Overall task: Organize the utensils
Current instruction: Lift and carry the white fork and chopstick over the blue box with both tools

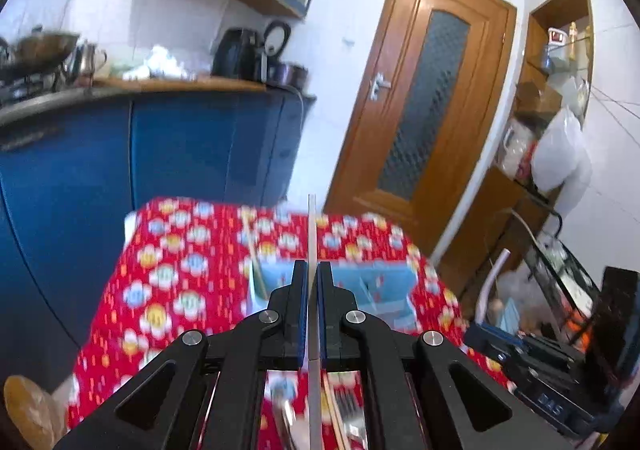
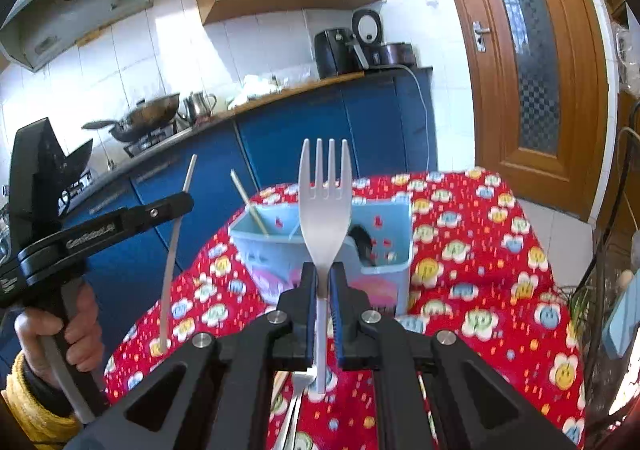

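Note:
My left gripper (image 1: 313, 270) is shut on a thin white utensil (image 1: 312, 230), seen edge-on and upright, above the table. In the right wrist view the left gripper (image 2: 176, 203) holds the same white utensil (image 2: 170, 262) at the left. My right gripper (image 2: 323, 270) is shut on a white plastic fork (image 2: 325, 209), tines up. A light blue utensil holder (image 2: 320, 250) stands on the table beyond both grippers, with a chopstick (image 2: 250, 203) leaning in its left compartment. The holder (image 1: 380, 286) also shows in the left wrist view.
The table has a red flowered cloth (image 2: 480, 270). More utensils lie on it below my grippers (image 1: 348, 414). Blue kitchen cabinets (image 1: 180, 149) stand behind, a wooden door (image 1: 424, 101) at the right, and cluttered shelves (image 1: 560, 290) beside the table.

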A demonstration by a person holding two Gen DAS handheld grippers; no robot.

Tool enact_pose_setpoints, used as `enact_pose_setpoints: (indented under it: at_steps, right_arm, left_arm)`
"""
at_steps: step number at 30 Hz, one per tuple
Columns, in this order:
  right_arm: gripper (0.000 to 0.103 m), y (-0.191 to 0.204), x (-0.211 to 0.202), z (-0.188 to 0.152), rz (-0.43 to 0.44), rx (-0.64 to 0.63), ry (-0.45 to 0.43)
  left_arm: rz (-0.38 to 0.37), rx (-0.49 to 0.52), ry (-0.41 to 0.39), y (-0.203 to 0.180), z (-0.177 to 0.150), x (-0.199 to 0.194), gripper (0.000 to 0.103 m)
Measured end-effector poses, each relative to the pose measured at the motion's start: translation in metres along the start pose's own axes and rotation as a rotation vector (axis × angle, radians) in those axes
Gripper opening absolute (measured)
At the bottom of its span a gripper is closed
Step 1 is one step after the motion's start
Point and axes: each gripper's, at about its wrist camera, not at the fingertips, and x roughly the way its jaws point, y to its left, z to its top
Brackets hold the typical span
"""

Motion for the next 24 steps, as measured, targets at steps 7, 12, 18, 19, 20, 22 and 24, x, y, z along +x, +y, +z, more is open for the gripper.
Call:
enact_pose_setpoints:
  at_steps: [7,12,18,19,20,22,24]
  right_arm:
    - [0.008,-0.011,0.007,0.033,-0.031,-0.004,-0.071]
    - [0.008,-0.015,0.017,0.050,-0.055,-0.025,-0.111]
    - [0.008,-0.016,0.036,0.058,-0.093,-0.060,-0.154]
    - [0.008,-0.016,0.039,0.058,-0.101,-0.065,-0.159]
    - [0.008,-0.016,0.043,0.058,-0.106,-0.069,-0.161]
    - [0.008,-0.018,0.050,0.057,-0.112,-0.076,-0.161]
    - [0.009,-0.019,0.058,0.055,-0.121,-0.085,-0.154]
  left_arm:
    - [0.043,0.003,-0.136,0.000,0.037,0.023,0.004]
    - [0.070,-0.008,-0.211,0.002,0.050,0.038,0.004]
    - [0.134,0.002,-0.267,0.002,0.044,0.059,0.004]
    - [0.142,0.002,-0.277,0.003,0.042,0.063,0.004]
    - [0.148,0.003,-0.285,0.003,0.041,0.065,0.004]
    - [0.166,0.009,-0.300,0.004,0.034,0.072,0.004]
    - [0.172,0.014,-0.304,0.004,0.027,0.078,0.004]
